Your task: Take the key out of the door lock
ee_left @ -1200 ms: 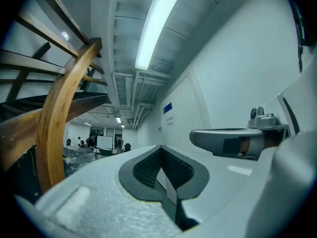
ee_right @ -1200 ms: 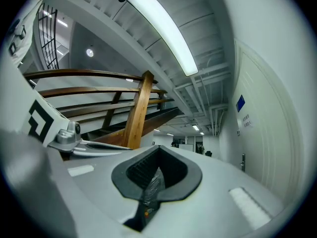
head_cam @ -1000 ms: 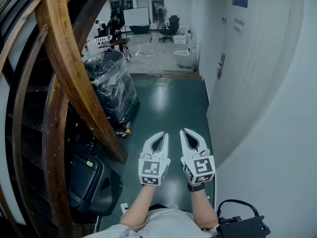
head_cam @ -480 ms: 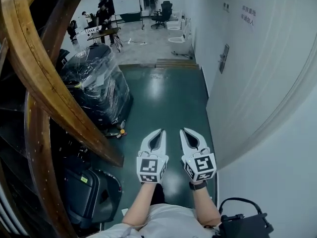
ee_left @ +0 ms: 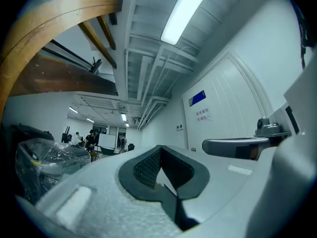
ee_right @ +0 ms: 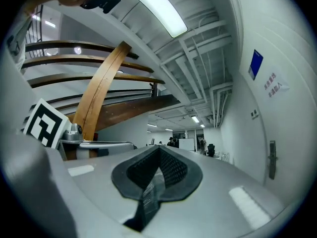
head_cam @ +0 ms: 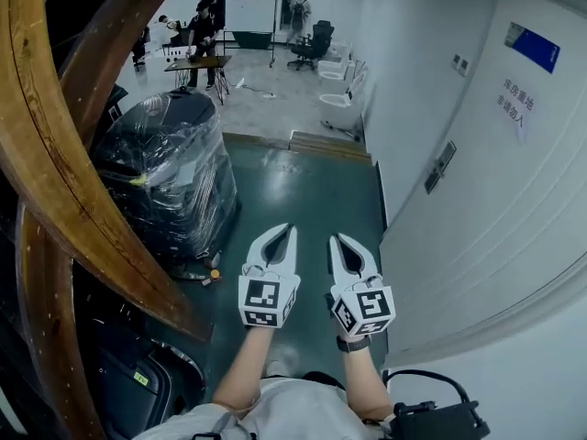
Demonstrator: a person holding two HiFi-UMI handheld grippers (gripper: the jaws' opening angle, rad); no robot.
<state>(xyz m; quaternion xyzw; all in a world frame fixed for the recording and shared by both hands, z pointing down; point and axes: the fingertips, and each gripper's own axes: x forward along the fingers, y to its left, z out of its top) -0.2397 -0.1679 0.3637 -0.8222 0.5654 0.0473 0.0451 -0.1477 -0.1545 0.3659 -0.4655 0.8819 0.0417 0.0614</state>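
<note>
The key itself was too small to pick out, folks, so the door lock (head_cam: 442, 167) was the mark: a dark upright plate on the white door (head_cam: 477, 209), along the right-hand wall. It lay ahead of both grippers and off to the right, well apart from them. Any key there would likely have stuck out from the door face toward the corridor, so the pull looked like a sideways one, away from the door.

The right gripper (head_cam: 337, 239) sat nearer that wall, and its own view caught the plate at the right edge. Its jaws were pressed together with nothing between them. The left gripper (head_cam: 287, 231), just beside it, was closed and empty too. Both pointed straight down the corridor, not at the door.

Room looked fair: open green floor (head_cam: 307, 191) ran ahead. On the left side a plastic-wrapped stack (head_cam: 170, 177) and a curved wooden beam (head_cam: 83, 154) narrowed the way, so a swing right looked the free one.
</note>
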